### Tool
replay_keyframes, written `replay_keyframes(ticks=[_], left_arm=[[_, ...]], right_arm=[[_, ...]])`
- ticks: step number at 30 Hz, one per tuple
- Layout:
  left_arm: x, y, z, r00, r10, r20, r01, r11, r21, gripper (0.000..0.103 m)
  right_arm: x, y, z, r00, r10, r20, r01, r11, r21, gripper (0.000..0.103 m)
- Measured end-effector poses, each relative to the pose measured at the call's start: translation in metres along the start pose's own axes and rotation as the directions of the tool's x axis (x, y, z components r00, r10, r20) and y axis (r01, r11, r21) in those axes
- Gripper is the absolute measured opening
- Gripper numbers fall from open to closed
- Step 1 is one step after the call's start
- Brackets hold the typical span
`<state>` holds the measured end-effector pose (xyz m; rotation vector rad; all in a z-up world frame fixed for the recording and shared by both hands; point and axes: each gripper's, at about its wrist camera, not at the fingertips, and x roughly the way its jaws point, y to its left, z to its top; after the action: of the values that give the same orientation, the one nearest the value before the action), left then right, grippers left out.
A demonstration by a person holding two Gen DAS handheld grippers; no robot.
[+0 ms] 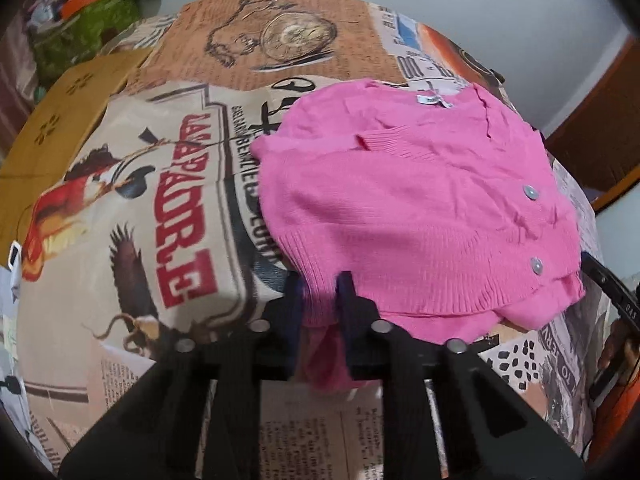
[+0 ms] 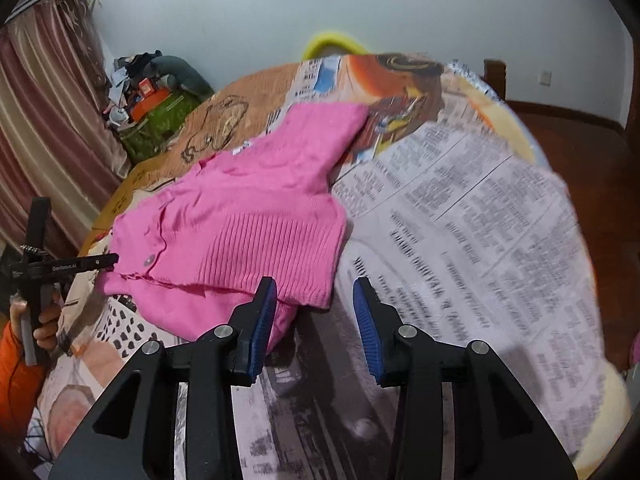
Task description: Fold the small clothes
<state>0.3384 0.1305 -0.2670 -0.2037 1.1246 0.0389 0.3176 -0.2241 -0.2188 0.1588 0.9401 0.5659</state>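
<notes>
Tabletop (image 2: 460,208), round, spread with newsprint-pattern cloth; it fills the ground ahead of both sets of jaws.

Cardigan (image 1: 400,208), pink knit, small, two pale buttons down the placket, ribbed hem nearest me. It lies just ahead of my left jaws and ahead-left of my right jaws, partly folded, one layer of hem stacked on another.

Left gripper (image 1: 320,300): I read its jaws as clamped on a pinch of the ribbed hem, pink cloth bunched between the pads and trailing below them.

Right gripper (image 2: 314,312): jaws apart, nothing between the blue pads; the hem's right corner sits just by the left pad, not inside.

Step in hand, as I judge it: take the hem at two points and carry it over. I would nudge the right jaws left until the corner lies fully between the pads, catch both layers, then lift both corners level so the fold lands square.

Writing: a small white neck label (image 1: 430,100) at the far edge, too small to read; red block lettering (image 1: 186,216) left of my left jaws, upside down and not legible with confidence; column print right of my right jaws, blurred.
</notes>
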Motion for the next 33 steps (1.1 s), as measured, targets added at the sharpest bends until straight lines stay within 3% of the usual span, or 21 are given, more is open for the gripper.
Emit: replay_keyframes(ticks=[4, 5, 6, 10, 11, 13, 16, 20, 29, 33], left_arm=[[-0.004, -0.001, -0.001, 1.0, 0.022, 0.02, -0.022, 1.0, -0.004, 0.014], [-0.007, 0.0, -0.001, 0.999, 0.025, 0.028, -0.024, 1.0, -0.012, 0.013], [-0.009, 0.001, 0.0, 0.999, 0.026, 0.033, -0.025, 1.0, -0.016, 0.013], [-0.027, 0.001, 0.001, 0.996, 0.045, 0.074, -0.044, 0.999, -0.011, 0.012], [-0.033, 0.0, 0.001, 0.995, 0.056, 0.087, -0.055, 0.998, -0.005, 0.006], [-0.047, -0.004, 0.002, 0.987, 0.098, 0.125, -0.1, 0.995, 0.01, 0.006], [-0.07, -0.007, 0.004, 0.982, 0.086, 0.171, -0.09, 0.996, 0.017, 0.006], [-0.097, -0.012, 0.005, 0.97, 0.09, 0.225, -0.097, 0.995, 0.019, 0.006], [-0.146, -0.021, 0.033, 0.943, 0.055, 0.329, -0.061, 0.998, 0.007, 0.006], [-0.134, -0.022, 0.038, 0.952, 0.051, 0.303, -0.054, 0.999, 0.001, 0.006]], right_arm=[[0.01, 0.008, 0.001, 1.0, 0.001, -0.012, -0.002, 1.0, -0.029, 0.032], [0.012, 0.01, 0.002, 1.0, -0.01, -0.017, 0.009, 0.999, -0.046, 0.017], [0.014, 0.012, 0.002, 0.999, -0.025, -0.022, 0.024, 0.998, -0.059, 0.009], [0.004, 0.012, 0.002, 1.0, -0.011, 0.007, 0.011, 0.999, -0.046, 0.005], [0.002, 0.012, 0.001, 1.0, -0.008, 0.016, 0.009, 0.999, -0.044, 0.005], [-0.012, 0.014, 0.002, 0.999, 0.015, 0.041, -0.014, 0.999, -0.039, 0.004], [-0.035, 0.02, 0.007, 0.995, 0.061, 0.079, -0.058, 0.997, -0.046, 0.004], [-0.067, 0.035, 0.018, 0.987, 0.069, 0.145, -0.056, 0.994, -0.096, 0.003], [-0.121, 0.062, 0.059, 0.944, 0.084, 0.319, -0.027, 0.983, -0.179, 0.001], [-0.103, 0.063, 0.062, 0.961, 0.083, 0.265, -0.035, 0.983, -0.182, 0.002]])
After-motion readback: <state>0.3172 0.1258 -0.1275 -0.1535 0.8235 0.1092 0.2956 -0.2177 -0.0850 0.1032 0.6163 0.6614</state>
